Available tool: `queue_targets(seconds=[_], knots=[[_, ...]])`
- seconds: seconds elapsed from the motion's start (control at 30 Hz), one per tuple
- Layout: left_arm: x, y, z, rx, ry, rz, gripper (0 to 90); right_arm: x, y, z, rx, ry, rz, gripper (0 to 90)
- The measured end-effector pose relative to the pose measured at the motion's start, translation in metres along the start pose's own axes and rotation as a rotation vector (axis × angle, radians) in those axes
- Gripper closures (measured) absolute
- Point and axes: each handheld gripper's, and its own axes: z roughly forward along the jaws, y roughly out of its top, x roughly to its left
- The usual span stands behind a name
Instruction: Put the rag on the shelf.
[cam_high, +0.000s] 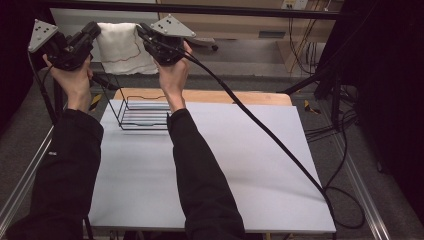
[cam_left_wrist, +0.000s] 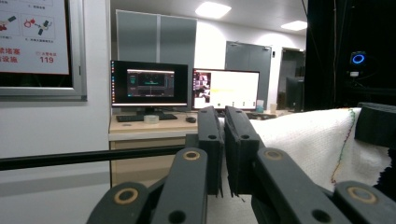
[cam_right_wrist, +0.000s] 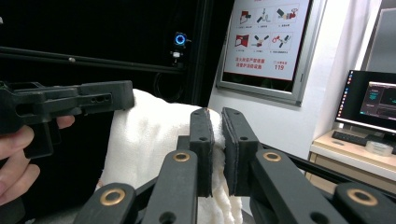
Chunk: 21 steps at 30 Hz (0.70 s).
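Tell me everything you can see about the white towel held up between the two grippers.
The white knitted towel looks thick and soft, with a thin multicoloured stitched line wandering across it. It hangs spread in the air beyond the far end of the table, above a black wire rack. The left gripper and right gripper each pinch an upper corner, jaws shut on the cloth.

You hold two grippers, the left gripper (cam_high: 92, 31) and the right gripper (cam_high: 142, 31), one in each hand, and both pinch one white towel (cam_high: 120, 47) with a coloured stitched edge. One black wire rack (cam_high: 142, 114) stands on one bench (cam_high: 240, 165) with a pale top. In the left gripper view you can count two lit monitors (cam_left_wrist: 149, 83) on one desk (cam_left_wrist: 140, 128)
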Motion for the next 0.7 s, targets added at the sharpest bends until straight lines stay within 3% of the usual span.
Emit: queue_targets(seconds=[0.33, 0.47, 0.7], knots=[[0.009, -0.006, 0.008, 0.025, 0.02, 0.0, 85.4, -0.004, -0.002, 0.014, 0.025, 0.003, 0.021, 83.2], [0.012, -0.006, 0.009, 0.014, 0.03, -0.003, 85.4, -0.002, 0.003, 0.018, 0.025, 0.008, -0.002, 83.3], [0.015, -0.009, 0.013, 0.058, 0.037, 0.011, 85.4, -0.004, -0.007, 0.023, 0.05, 0.009, 0.002, 83.2]])
